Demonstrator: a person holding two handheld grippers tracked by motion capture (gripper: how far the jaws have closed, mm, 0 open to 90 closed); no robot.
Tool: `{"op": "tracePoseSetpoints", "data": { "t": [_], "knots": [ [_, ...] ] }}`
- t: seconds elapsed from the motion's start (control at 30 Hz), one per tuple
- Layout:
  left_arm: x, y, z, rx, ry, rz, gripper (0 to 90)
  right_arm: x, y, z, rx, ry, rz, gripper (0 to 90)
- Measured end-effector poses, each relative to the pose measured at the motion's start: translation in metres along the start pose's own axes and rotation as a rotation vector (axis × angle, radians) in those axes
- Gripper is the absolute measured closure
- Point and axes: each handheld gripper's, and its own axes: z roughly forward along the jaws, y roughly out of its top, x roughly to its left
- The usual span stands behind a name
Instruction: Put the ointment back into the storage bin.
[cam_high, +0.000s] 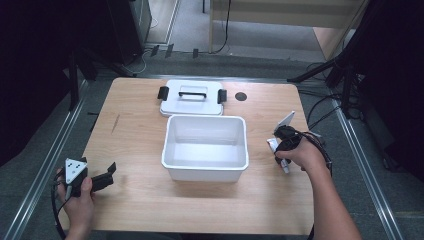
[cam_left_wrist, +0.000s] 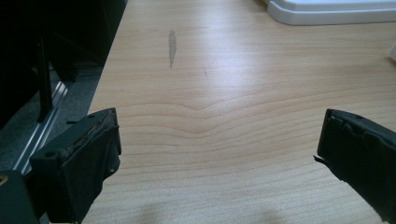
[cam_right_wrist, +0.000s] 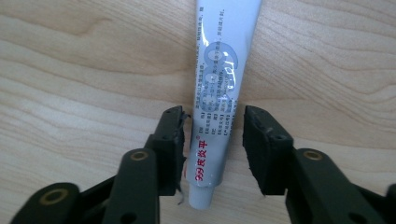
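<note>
Right gripper: jaws apart, straddling the tube, which lies flat on the worktop right of the white bin. Left gripper: jaws wide apart above bare worktop

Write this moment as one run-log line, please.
left gripper open, idle | right gripper open around tube | box empty | lid off
</note>
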Motion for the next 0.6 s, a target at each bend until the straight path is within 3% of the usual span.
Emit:
{"op": "tracePoseSetpoints", "data": {
  "t": [0.03,0.07,0.1,0.13,0.6],
  "knots": [
    [0.0,0.0,0.0,0.0,0.0,0.0,0.0,0.0,0.0,0.0,0.0,0.0,0.0,66.1],
    [0.0,0.0,0.0,0.001,0.0,0.001,0.0,-0.0002,0.0009,0.0,0.014,0.032,0.091,68.8],
    [0.0,0.0,0.0,0.001,0.0,0.001,0.0,-0.0002,0.0009,0.0,0.014,0.032,0.091,68.8],
    [0.0,0.0,0.0,0.001,0.0,0.001,0.0,-0.0015,0.0011,-0.0006,0.005,0.042,0.122,71.3],
    [0.0,0.0001,0.0,0.001,0.001,0.002,0.0,0.0034,0.0051,0.006,-0.033,0.015,0.106,71.5]
  ]
}}
